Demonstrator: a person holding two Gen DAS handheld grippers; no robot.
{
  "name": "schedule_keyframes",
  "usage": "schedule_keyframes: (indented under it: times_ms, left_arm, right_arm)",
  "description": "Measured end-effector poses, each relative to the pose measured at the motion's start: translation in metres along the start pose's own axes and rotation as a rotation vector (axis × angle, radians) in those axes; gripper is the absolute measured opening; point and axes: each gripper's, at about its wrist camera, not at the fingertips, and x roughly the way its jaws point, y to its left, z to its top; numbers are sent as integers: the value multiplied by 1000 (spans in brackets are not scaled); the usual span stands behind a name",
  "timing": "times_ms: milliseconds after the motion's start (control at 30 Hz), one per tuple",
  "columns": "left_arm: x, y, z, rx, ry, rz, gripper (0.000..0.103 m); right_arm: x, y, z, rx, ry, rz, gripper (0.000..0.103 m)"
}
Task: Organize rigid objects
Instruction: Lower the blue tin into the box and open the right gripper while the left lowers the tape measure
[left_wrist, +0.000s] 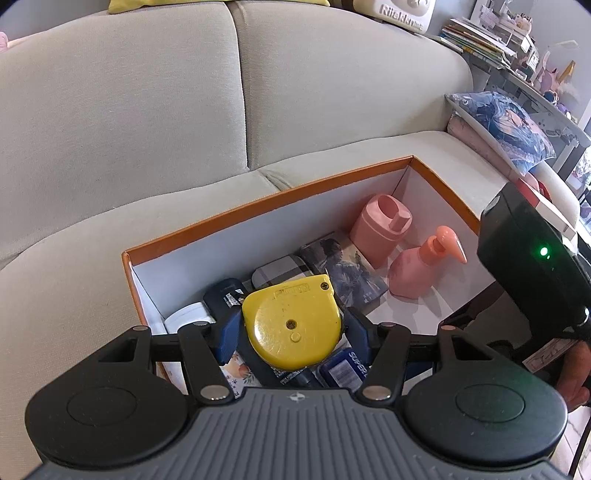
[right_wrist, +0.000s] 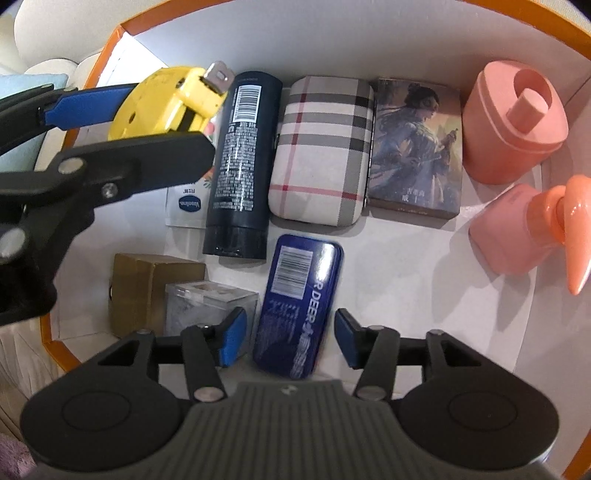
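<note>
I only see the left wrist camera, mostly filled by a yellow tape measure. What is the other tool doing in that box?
Observer: The right gripper straddles a blue tin. Its jaws stand on either side without touching it.
Operator: Is anything hidden behind my tool?
Observer: A brown carton and a clear plastic box sit left of the tin.
Operator: Is the tape pulled out?
Observer: No. On the tape measure, the metal hook sits against the case.

The right gripper (right_wrist: 287, 338) stands with jaws apart around the blue tin (right_wrist: 301, 306), pads clear of it. The tin lies flat on the box (right_wrist: 406, 266) floor, below the plaid case (right_wrist: 319, 149).
</note>
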Motion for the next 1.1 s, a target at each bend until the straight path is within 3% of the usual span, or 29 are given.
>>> schedule_keyframes:
  times_ms: [167,300,433,500,700,867,1100]
  left_arm:
    - [4,-8,0,24,29,-24,68]
    - [19,-26,-2,46,81,-86,68]
    - [45,-48,-5,79,159,-116,68]
    - [57,-56,-7,85,192,-131,68]
    - [83,-72,0,56,269,-182,68]
    - [102,-81,6,63,360,-132,68]
    - [111,-88,8,68,416,-110,68]
  right_arm:
    - [-18,-7,-10,9,-59,-31,56]
    - [-51,-14,-26,-16,-180,-152,56]
    - [-72,-15,-46,-107,-244,-306,53]
    - [-81,-27,-34,-139,-275,-360,52]
    - [-100,-49,-29,-106,-352,-363,50]
    - [-105,-51,-34,-52,-359,-345,50]
    - [-96,-44,-34,-49,-360,-360,51]
